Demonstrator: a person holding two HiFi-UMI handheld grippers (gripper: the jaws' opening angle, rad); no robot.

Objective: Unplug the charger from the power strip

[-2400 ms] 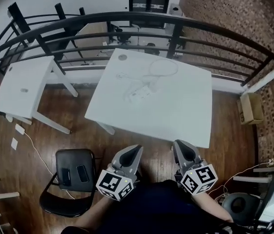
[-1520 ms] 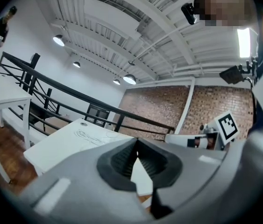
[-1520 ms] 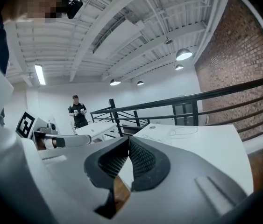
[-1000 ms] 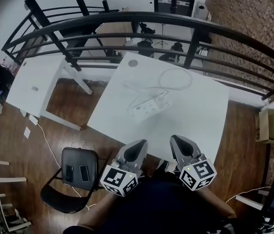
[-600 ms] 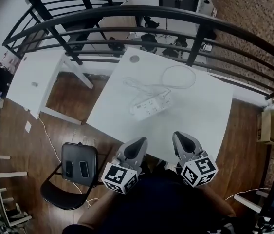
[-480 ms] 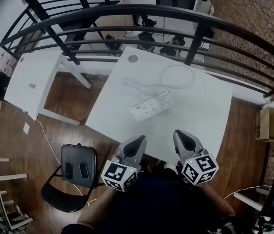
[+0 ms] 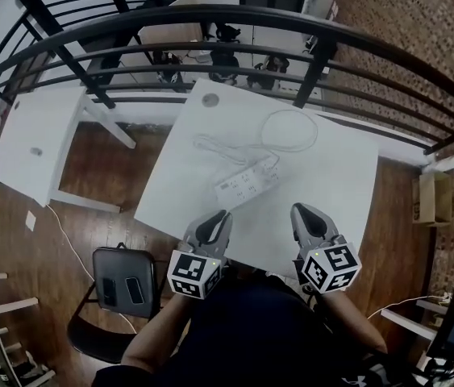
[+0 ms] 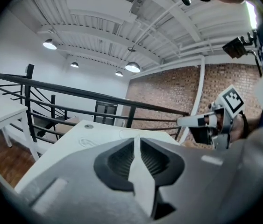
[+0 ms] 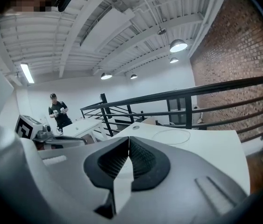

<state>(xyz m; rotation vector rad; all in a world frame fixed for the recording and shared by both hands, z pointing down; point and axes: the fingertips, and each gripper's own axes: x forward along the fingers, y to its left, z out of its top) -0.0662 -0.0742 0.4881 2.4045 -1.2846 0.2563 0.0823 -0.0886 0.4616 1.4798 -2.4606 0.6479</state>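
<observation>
A white power strip (image 7: 247, 185) lies slantwise on the white table (image 7: 331, 208), with a white charger (image 7: 268, 166) plugged in at its far right end. A thin white cable loop (image 7: 289, 129) lies beyond it. Both grippers hover over the table's near edge, well short of the strip. My left gripper (image 7: 220, 216) (image 8: 136, 141) shows a narrow slit between its jaws; they are opening and nothing is between them. My right gripper (image 7: 301, 210) (image 9: 128, 141) is shut and empty. The strip is hidden in both gripper views.
A black railing (image 7: 227, 18) runs behind the table. A second white table (image 7: 37, 135) stands to the left, and a black chair (image 7: 122, 285) sits at the near left. A cardboard box (image 7: 424, 200) lies on the floor at right. A person (image 9: 59, 113) stands far off.
Both grippers have moved forward from over the floor to the table's near edge, and the table now sits closer in the head view.
</observation>
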